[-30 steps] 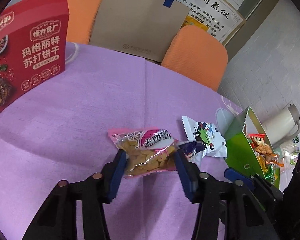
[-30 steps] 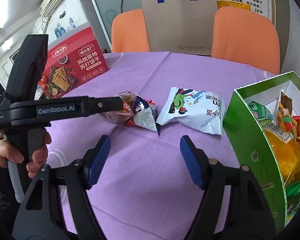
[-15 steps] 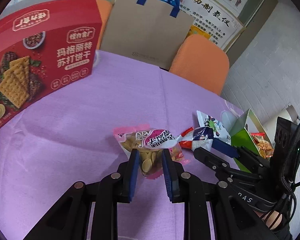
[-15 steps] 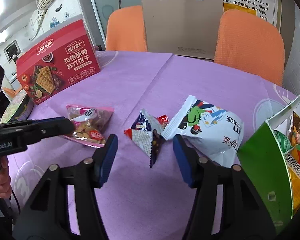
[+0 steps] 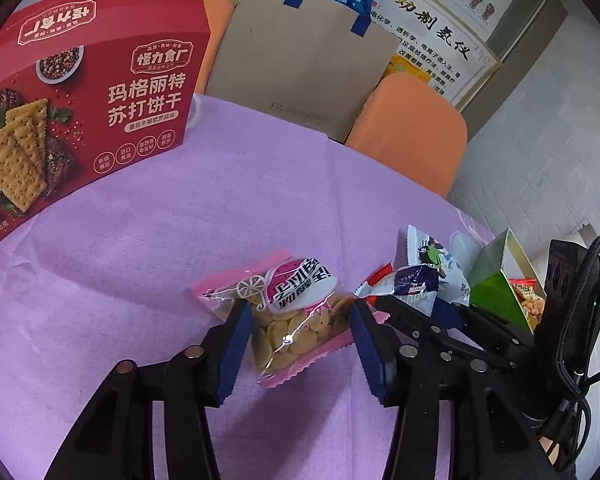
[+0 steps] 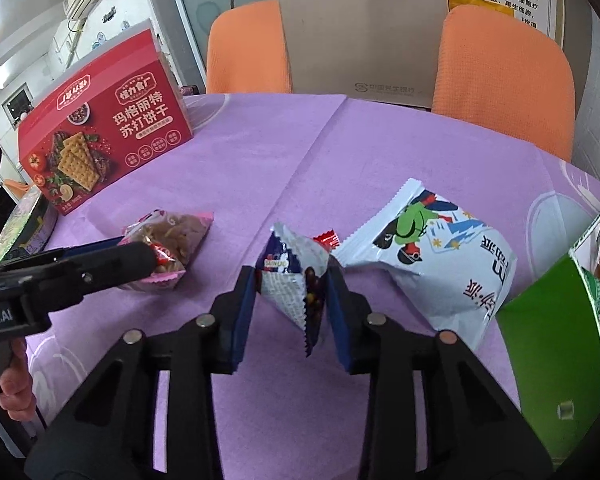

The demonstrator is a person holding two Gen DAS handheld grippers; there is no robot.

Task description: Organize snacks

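A pink bag of yellow chips (image 5: pixel 296 312) lies on the purple tablecloth (image 5: pixel 260 184). My left gripper (image 5: pixel 300 308) straddles it, and its jaws are opening, with the blue pads just off the bag's sides. In the right wrist view a small blue-and-silver triangular packet (image 6: pixel 288 276) sits between the pads of my right gripper (image 6: pixel 291 276). Those jaws are closing and both pads touch the packet. A white bag with a green cartoon figure (image 6: pixel 432 248) lies just right of it. The green box (image 6: pixel 540 340) with several snacks inside stands at the right edge.
A big red cracker box (image 5: pixel 80 120) stands at the back left. A round tin (image 6: pixel 24 220) sits at the left edge. Two orange chairs (image 6: pixel 500 76) and a brown paper bag (image 6: pixel 364 32) are behind the table. A small red packet (image 6: pixel 327 239) lies behind the triangular one.
My left jaws squeezed in on the pink bag, then widened again. My right gripper moved forward to the triangular packet and its jaws narrowed onto it.
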